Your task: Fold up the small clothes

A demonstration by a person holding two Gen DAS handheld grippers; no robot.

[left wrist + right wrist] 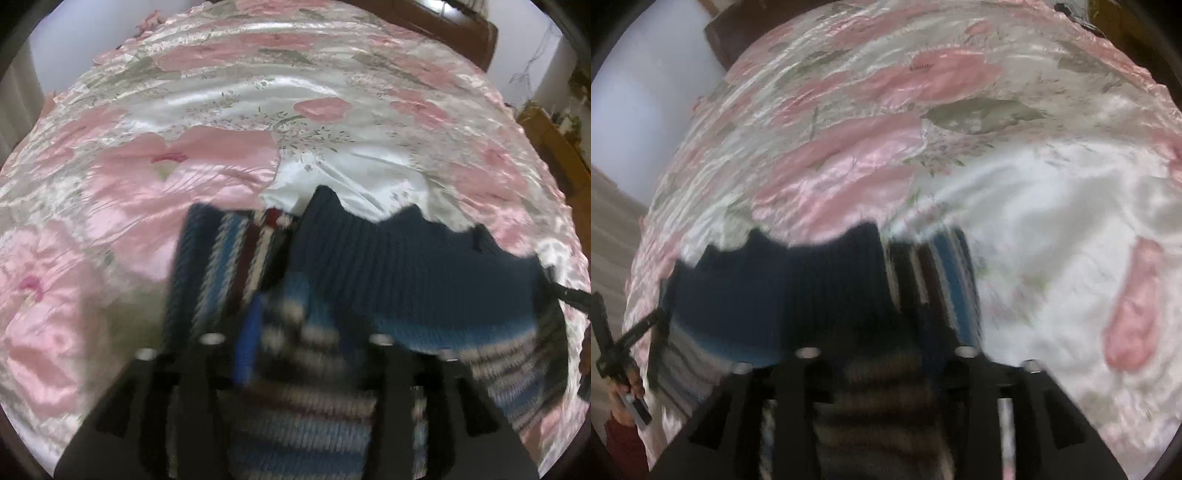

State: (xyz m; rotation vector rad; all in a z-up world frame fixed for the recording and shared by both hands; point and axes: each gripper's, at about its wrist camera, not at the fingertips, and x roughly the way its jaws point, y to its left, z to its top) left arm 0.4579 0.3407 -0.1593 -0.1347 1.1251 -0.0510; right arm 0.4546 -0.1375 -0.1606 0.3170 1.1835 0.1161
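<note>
Underneath, a bed with a shiny pink floral cover (229, 92), pale wall (639, 103) behind, left gripper (280, 251) and right gripper (905, 280) each clamped on the striped knit sweater (406, 266), lifted, blurred.

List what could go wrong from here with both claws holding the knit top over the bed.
1. The striped navy-and-blue knit sweater hangs bunched between the left claw and right claw, so it may land creased.
2. Both views are motion-blurred; a fast swing could pull the knit free.
3. The glossy pink floral satin bedspread looks slippery, so the fold may slide.
</note>
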